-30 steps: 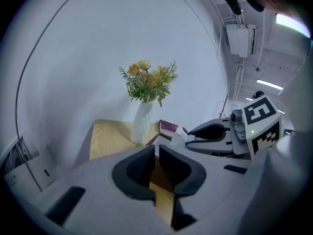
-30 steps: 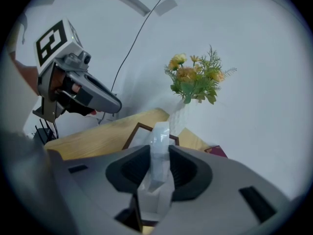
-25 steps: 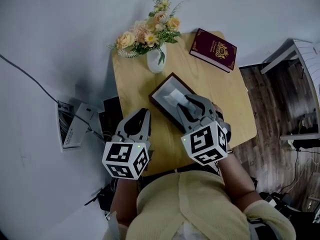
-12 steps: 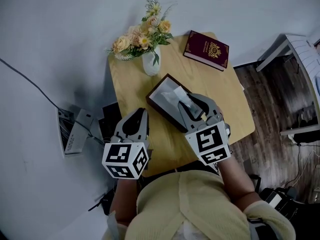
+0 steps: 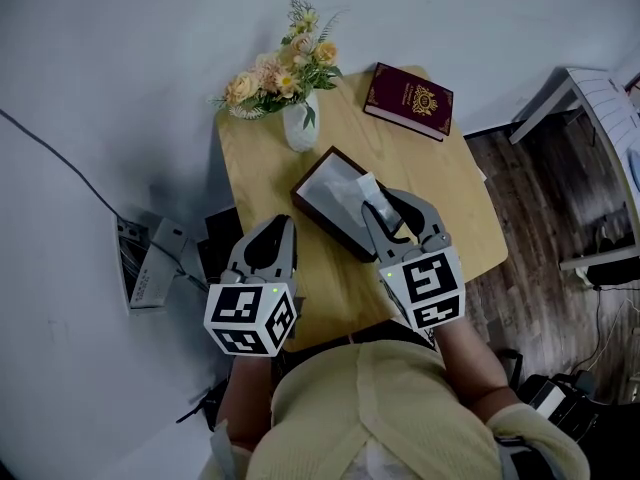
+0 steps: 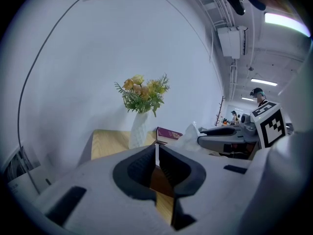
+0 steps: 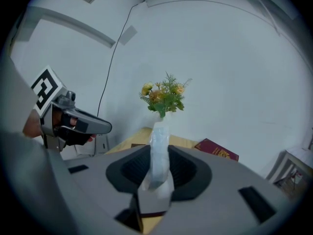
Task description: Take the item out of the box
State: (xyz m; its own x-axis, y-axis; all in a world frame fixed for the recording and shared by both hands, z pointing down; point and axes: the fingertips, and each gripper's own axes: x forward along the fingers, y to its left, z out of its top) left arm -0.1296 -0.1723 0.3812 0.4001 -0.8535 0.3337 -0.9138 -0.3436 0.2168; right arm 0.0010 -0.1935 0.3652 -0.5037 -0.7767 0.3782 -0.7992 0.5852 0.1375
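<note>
A dark tissue box [image 5: 322, 200] with a grey top lies on the round wooden table [image 5: 450, 193]. My right gripper [image 5: 378, 202] is over the box's near end, shut on a white tissue [image 5: 368, 189] that stands up out of the slot. In the right gripper view the tissue [image 7: 159, 151] rises between the jaws, with the box [image 7: 154, 200] just below. My left gripper [image 5: 283, 224] hovers at the table's near left edge, apart from the box. Its jaws meet at the tips in the left gripper view [image 6: 156, 153], with nothing between them.
A white vase of flowers [image 5: 300, 123] stands at the table's far left and a dark red book [image 5: 408, 100] lies at the far right. Cables and a power unit [image 5: 145, 266] sit on the floor to the left. Furniture [image 5: 590, 108] stands at the right.
My right gripper has risen a little and rolled, drawing the tissue up out of the box. The left gripper has stayed in place.
</note>
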